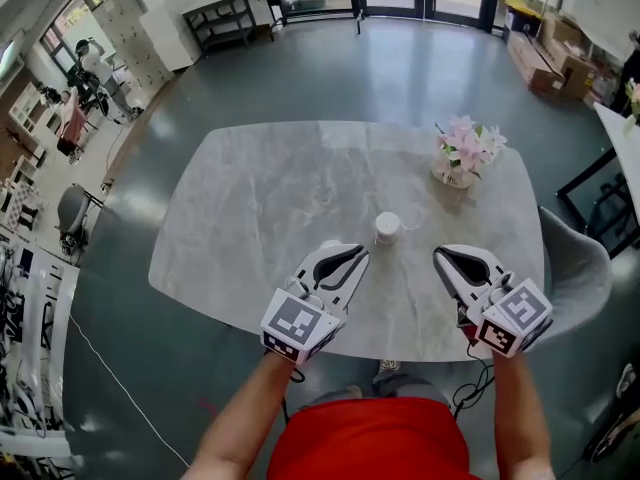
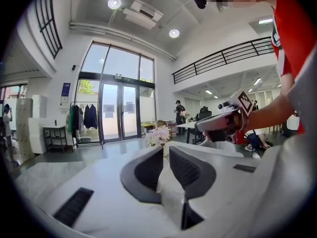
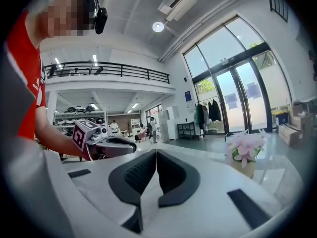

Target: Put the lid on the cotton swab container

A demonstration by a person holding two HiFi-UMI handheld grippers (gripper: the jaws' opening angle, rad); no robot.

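Observation:
The cotton swab container (image 1: 387,228) is a small white round tub standing on the grey marble table (image 1: 260,208), a little right of its middle. A faint clear shape (image 1: 414,215) lies just to its right; I cannot tell whether this is the lid. My left gripper (image 1: 356,251) hovers near the front edge, tips pointing at the tub and short of it, jaws a narrow slit apart with nothing between them (image 2: 166,150). My right gripper (image 1: 441,255) hangs to the right of the tub, its jaws together and empty (image 3: 156,150).
A vase of pink flowers (image 1: 462,150) stands at the table's far right, behind the tub; it also shows past the jaws as flowers (image 2: 158,135) and flowers (image 3: 245,150). A grey chair (image 1: 580,263) sits against the table's right edge. Cardboard boxes (image 1: 545,53) lie on the floor beyond.

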